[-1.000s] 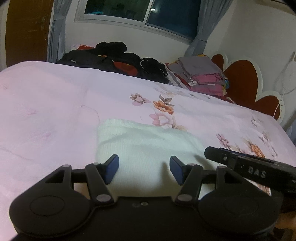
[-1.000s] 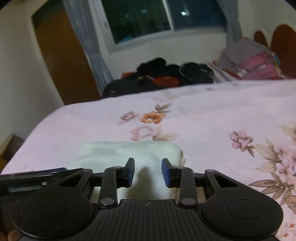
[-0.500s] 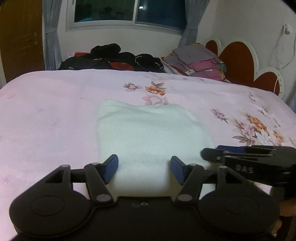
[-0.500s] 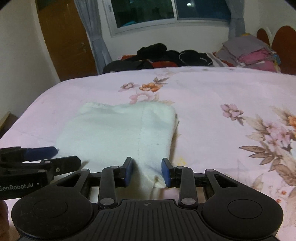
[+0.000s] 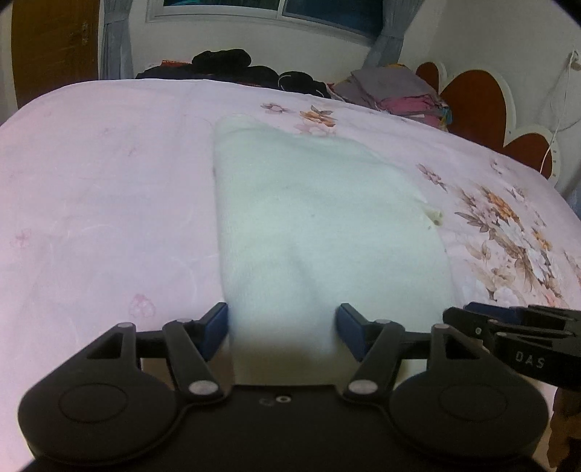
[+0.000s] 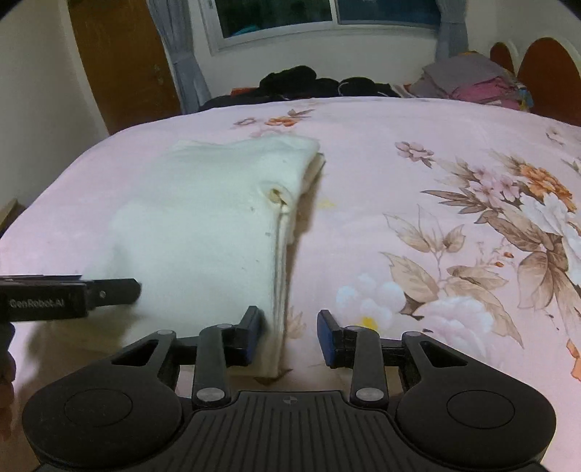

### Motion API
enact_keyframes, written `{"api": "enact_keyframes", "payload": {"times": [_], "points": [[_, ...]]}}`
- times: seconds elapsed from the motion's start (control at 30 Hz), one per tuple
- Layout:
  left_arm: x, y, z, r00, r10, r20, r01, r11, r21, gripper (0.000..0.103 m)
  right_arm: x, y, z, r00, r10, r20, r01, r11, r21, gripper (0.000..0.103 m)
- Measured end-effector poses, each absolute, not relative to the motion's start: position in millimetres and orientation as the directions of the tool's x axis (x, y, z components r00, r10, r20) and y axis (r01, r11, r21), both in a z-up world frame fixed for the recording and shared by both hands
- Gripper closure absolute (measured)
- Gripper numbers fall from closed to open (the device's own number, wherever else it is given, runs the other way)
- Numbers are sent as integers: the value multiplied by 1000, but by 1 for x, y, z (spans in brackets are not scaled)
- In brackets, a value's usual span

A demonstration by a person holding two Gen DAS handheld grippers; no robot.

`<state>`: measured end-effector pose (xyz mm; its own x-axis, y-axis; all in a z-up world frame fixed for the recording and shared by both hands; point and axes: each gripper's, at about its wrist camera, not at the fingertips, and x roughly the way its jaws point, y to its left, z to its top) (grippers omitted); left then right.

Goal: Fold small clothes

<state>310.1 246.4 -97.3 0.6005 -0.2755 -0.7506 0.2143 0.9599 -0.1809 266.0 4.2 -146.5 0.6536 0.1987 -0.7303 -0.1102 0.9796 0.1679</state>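
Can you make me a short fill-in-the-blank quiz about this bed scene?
1. The folded white garment lies on a bedspread whose base colour is ____.
2. The fingers of the left hand-held gripper are ____, with the garment's near edge between them.
3. The bedspread is printed with ____.
4. Past the bed's far edge, under the window, lies a heap of ____ clothes.

Missing words: pink; open; flowers; black

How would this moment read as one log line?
left gripper: open | right gripper: open | white garment: folded, on bed
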Motion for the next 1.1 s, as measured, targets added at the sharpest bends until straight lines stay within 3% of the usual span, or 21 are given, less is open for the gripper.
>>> {"api": "enact_keyframes", "payload": {"times": [0.07, 0.3, 0.47, 0.53, 0.57, 0.6, 0.63, 0.77, 0.87, 0.97, 1.03, 1.1], "points": [[308, 248, -93, 593, -276, -757, 205, 960, -189, 37, 268, 5, -144, 650, 189, -736, -104, 982, 161, 70], [297, 251, -88, 610, -217, -762, 143, 976, -163, 15, 266, 6, -147, 654, 176, -736, -108, 984, 140, 68], [271, 251, -62, 633, -176, -754, 78, 983, -164, 0, 246, -3, -128, 667, 204, -716, -75, 975, 208, 67], [255, 249, -47, 644, -164, -748, 62, 985, -162, 0, 227, -11, -115, 680, 240, -693, -76, 963, 259, 64], [246, 247, -39, 651, -159, -742, 58, 985, -160, 0, 216, -14, -109, 686, 255, -681, -83, 958, 275, 54], [237, 245, -32, 657, -149, -739, 51, 987, -154, 0, 205, -18, -102, 695, 263, -669, -90, 955, 282, 37], [228, 243, -25, 659, -141, -739, 46, 988, -147, 0, 193, -21, -95, 705, 267, -657, -97, 954, 283, 30], [183, 230, 3, 683, -104, -723, 53, 994, -93, 0, 151, -32, -68, 721, 295, -627, -132, 947, 294, 27], [142, 215, 24, 722, -77, -688, 81, 996, -27, 0, 120, -40, -53, 712, 318, -626, -144, 939, 313, 15], [100, 207, 45, 769, -101, -631, 100, 994, -37, 0, 83, -49, -35, 725, 325, -607, -148, 935, 323, 9], [78, 204, 54, 796, -82, -600, 67, 997, -48, 0, 58, -52, -20, 736, 319, -598, -156, 938, 309, 0], [60, 200, 63, 805, -59, -590, 41, 998, -44, 0, 35, -53, -6, 751, 318, -578, -174, 940, 292, 0]]}}
